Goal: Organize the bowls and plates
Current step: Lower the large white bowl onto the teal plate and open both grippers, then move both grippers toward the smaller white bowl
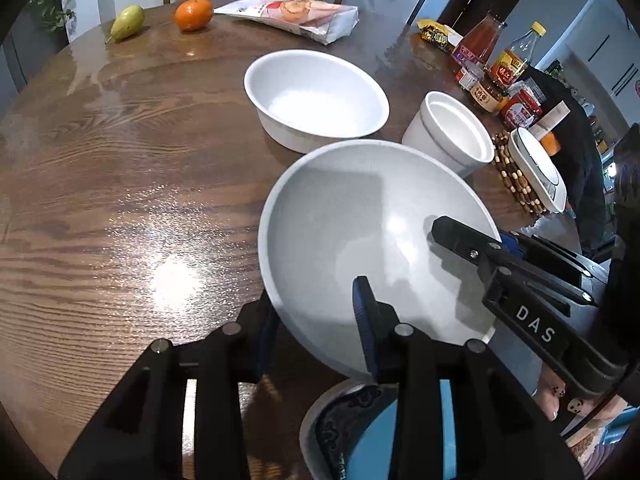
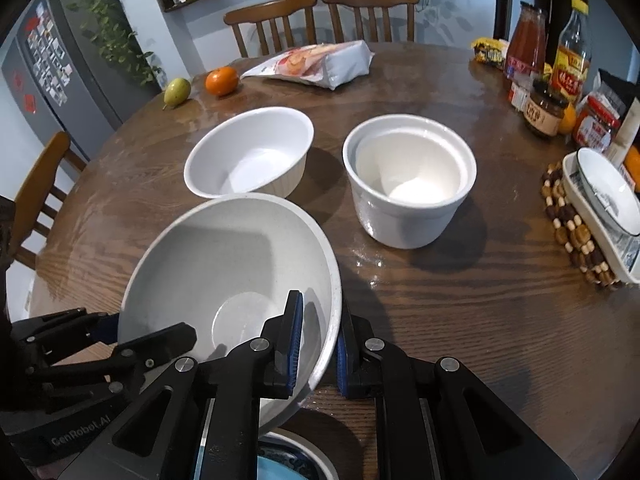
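A large speckled grey bowl (image 1: 360, 216) (image 2: 224, 248) hangs tilted over the near table edge, held by both grippers. My left gripper (image 1: 316, 300) is shut on its near rim, one blue pad inside the bowl and one outside. My right gripper (image 2: 320, 308) is shut on the rim at the other side in the same way. Beneath the bowl lies a blue patterned dish (image 1: 352, 432) (image 2: 296, 460), mostly hidden. Farther back stand a wide white bowl (image 1: 316, 96) (image 2: 248, 152) and a white pot with a smaller one nested inside (image 1: 452, 132) (image 2: 408, 176).
Small white dishes (image 2: 600, 208) rest on a beaded trivet (image 2: 568, 224) at the right. Sauce bottles and jars (image 2: 560, 64) crowd the far right edge. A pear (image 1: 127, 22), an orange (image 1: 193, 14) and a snack bag (image 1: 296, 16) lie at the back. Chairs stand behind the round wooden table (image 1: 120, 184).
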The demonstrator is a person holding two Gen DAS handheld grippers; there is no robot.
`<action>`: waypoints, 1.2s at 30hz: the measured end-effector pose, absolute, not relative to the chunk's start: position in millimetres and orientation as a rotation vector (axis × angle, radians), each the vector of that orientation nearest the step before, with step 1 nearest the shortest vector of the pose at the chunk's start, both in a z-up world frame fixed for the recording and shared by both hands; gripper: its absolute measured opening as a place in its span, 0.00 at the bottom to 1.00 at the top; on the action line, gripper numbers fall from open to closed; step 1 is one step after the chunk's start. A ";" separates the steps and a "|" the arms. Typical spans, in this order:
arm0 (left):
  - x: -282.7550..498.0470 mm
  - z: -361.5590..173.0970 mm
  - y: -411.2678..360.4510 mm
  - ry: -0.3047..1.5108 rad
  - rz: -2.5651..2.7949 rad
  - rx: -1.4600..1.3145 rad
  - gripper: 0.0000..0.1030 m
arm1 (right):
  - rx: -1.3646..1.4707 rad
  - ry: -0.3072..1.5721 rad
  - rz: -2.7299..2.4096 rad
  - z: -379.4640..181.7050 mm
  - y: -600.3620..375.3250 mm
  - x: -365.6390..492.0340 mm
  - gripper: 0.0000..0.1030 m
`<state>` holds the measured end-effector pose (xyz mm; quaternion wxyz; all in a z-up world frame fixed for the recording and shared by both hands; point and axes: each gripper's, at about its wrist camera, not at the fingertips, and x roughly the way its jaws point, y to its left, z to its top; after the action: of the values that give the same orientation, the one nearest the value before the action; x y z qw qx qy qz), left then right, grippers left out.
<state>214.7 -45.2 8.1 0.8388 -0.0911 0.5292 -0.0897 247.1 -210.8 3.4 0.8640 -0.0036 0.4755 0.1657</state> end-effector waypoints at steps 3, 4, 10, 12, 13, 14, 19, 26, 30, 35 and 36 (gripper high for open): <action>209.1 13.3 -43.8 1.100 -0.184 -0.179 0.33 | -0.005 1.000 0.359 5.8 -209.8 246.1 0.23; 207.0 15.7 -42.8 1.090 -0.182 -0.176 0.33 | -0.002 0.999 0.362 6.7 -210.1 245.7 0.24; 197.9 28.3 -37.6 1.051 -0.193 -0.179 0.34 | 0.003 0.986 0.344 14.9 -211.9 240.6 0.35; 194.6 33.5 -37.5 1.033 -0.193 -0.178 0.36 | 0.008 0.970 0.347 20.2 -212.8 236.9 0.42; 192.8 36.3 -37.4 1.024 -0.195 -0.179 0.36 | 0.013 0.957 0.350 23.9 -213.8 234.9 0.45; 191.0 38.7 -37.4 1.018 -0.197 -0.178 0.37 | 0.015 0.950 0.353 26.5 -214.2 233.5 0.47; 182.4 48.3 -37.0 0.990 -0.192 -0.168 0.40 | 0.010 0.918 0.356 40.9 -215.3 223.8 0.48; 173.3 72.9 -28.6 0.943 -0.198 -0.178 0.43 | 0.037 0.867 0.370 65.4 -220.5 212.9 0.59; 166.4 94.0 -19.3 0.891 -0.203 -0.196 0.51 | 0.039 0.808 0.382 90.4 -222.1 203.2 0.60; 162.8 121.4 -9.5 0.829 -0.193 -0.197 0.51 | 0.133 0.740 0.447 122.4 -230.2 193.4 0.64; 163.5 126.0 -8.1 0.824 -0.196 -0.199 0.51 | 0.142 0.723 0.456 130.9 -231.2 192.5 0.65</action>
<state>163.5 -8.1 126.0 0.9069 -0.0965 0.3991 -0.0949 192.5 -231.2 130.9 0.9077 0.0686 0.3502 0.2209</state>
